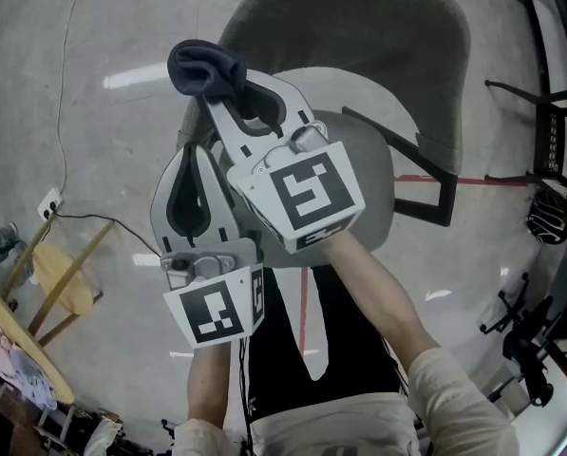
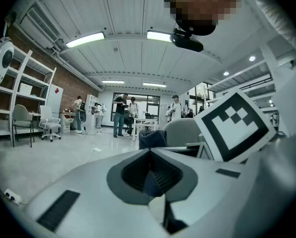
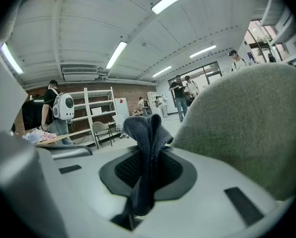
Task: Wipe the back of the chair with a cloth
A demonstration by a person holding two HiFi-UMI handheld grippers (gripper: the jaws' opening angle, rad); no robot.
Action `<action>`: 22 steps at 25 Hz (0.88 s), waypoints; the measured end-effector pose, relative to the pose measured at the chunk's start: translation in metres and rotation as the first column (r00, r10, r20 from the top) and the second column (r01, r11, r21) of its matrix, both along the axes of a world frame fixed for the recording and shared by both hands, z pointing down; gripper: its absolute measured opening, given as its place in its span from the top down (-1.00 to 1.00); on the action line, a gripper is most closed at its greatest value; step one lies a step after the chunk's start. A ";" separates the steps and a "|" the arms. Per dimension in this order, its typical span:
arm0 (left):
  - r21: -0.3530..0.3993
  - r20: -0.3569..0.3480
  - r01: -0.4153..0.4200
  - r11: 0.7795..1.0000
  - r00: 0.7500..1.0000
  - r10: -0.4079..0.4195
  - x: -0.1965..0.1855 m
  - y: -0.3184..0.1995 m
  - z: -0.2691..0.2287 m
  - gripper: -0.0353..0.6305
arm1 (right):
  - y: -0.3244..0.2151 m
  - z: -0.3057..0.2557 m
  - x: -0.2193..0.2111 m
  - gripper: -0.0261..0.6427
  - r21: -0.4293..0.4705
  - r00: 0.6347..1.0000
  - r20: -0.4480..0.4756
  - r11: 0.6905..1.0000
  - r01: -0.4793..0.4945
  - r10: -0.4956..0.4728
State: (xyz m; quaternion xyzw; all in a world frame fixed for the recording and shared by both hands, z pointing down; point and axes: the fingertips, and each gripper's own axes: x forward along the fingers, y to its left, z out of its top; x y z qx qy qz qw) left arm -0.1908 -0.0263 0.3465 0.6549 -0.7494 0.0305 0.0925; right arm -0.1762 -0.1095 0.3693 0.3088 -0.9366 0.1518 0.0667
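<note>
Over the grey concrete floor (image 1: 122,27), right claw (image 1: 228,103) pinches cloth (image 1: 202,69) by chair (image 1: 359,36); left claw (image 2: 148,151) closed.

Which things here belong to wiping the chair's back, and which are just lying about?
For the job:
- chair
- cloth
- right gripper, jaws shut on the cloth

Lying about:
- wooden stool
- power strip on the floor
- black frame at the right
</note>
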 end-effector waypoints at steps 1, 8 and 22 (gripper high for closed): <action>0.000 0.003 -0.003 1.000 1.000 0.003 0.000 -0.001 0.000 0.85 | -0.001 0.002 0.000 0.75 -0.002 1.000 -0.001 1.000 -0.002 0.002; 0.003 -0.002 -0.007 1.000 1.000 0.007 0.001 -0.006 0.004 0.85 | -0.016 0.017 0.007 0.75 -0.017 0.997 -0.057 0.998 -0.056 0.055; -0.018 0.006 -0.057 0.998 0.998 0.057 0.020 -0.021 0.014 0.85 | -0.055 0.030 0.066 0.75 0.009 0.964 -0.132 0.972 -0.234 0.233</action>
